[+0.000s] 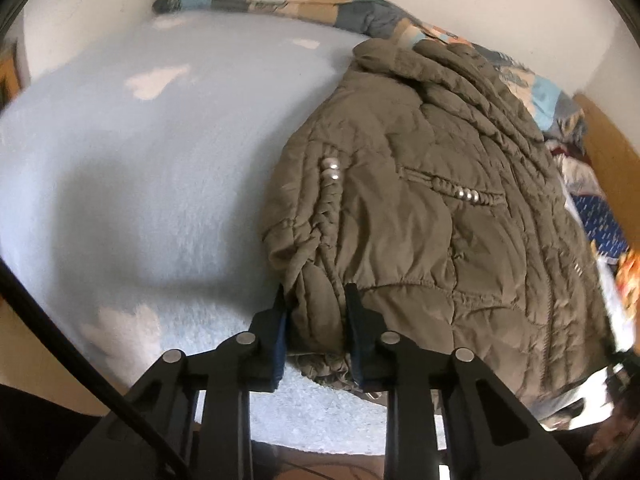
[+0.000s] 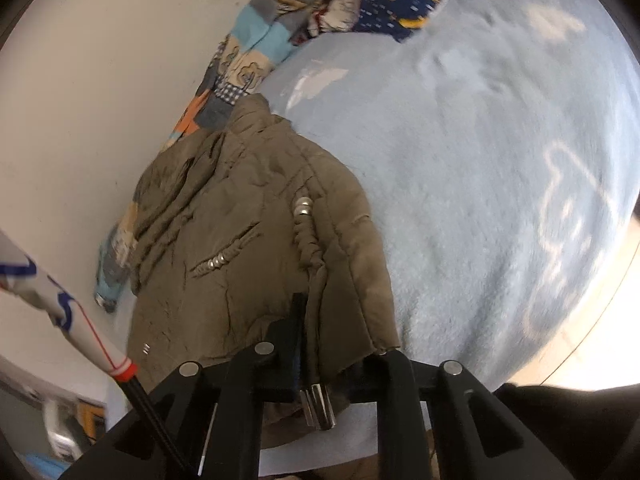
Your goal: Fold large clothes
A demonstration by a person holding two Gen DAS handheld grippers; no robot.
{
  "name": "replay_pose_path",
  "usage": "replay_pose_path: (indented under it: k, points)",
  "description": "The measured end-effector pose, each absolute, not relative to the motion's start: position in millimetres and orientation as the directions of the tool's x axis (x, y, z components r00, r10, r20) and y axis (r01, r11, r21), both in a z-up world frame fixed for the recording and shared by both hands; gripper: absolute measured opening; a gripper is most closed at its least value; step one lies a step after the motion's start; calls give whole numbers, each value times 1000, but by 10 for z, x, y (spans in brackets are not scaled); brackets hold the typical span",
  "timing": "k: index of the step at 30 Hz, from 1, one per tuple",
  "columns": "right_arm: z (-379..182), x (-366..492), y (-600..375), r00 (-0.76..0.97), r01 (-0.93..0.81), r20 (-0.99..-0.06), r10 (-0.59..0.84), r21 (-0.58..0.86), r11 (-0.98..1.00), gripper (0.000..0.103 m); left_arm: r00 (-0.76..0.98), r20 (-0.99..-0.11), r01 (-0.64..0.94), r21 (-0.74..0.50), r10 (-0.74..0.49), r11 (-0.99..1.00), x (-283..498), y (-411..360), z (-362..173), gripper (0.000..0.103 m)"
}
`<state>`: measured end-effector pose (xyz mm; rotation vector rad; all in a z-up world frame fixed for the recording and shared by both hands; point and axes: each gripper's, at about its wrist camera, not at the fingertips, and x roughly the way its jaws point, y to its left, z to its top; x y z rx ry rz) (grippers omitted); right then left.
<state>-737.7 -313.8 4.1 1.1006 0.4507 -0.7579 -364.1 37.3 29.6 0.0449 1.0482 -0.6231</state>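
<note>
The olive-brown quilted puffer jacket point(image 1: 432, 208) lies on our pale blue fleece blanket with white clouds point(image 1: 132, 184), beside the patchwork quilt point(image 1: 304, 2) along the white wall. Our left gripper point(image 1: 316, 300) pinches its bunched hem corner; our right gripper point(image 2: 320, 320) clamps the hem, nearly closed.

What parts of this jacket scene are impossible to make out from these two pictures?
- Right wrist view: the right tool's far finger, buried under the jacket hem.
- Left wrist view: the pile of clothes at the right edge, blurred and cut off.
- Both views: the jacket's underside, pressed against the blue blanket.
</note>
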Motion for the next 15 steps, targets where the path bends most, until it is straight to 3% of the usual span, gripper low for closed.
replay_pose_path:
  k: [3,7,15]
  points:
    - [-5,-7394,-3157,672,739,-673,-308,632,231,16,280,-828,398,-361,-486,844,-3487,552,195,53]
    - [-27,-7413,-3175,675,737,-675,-299,640,217,18,185,-800,284,-513,-571,810,-3349,719,38,59]
    - [-60,-7401,-3203,682,730,-675,-282,655,195,19,150,-765,337,-556,-627,760,-3439,545,73,65]
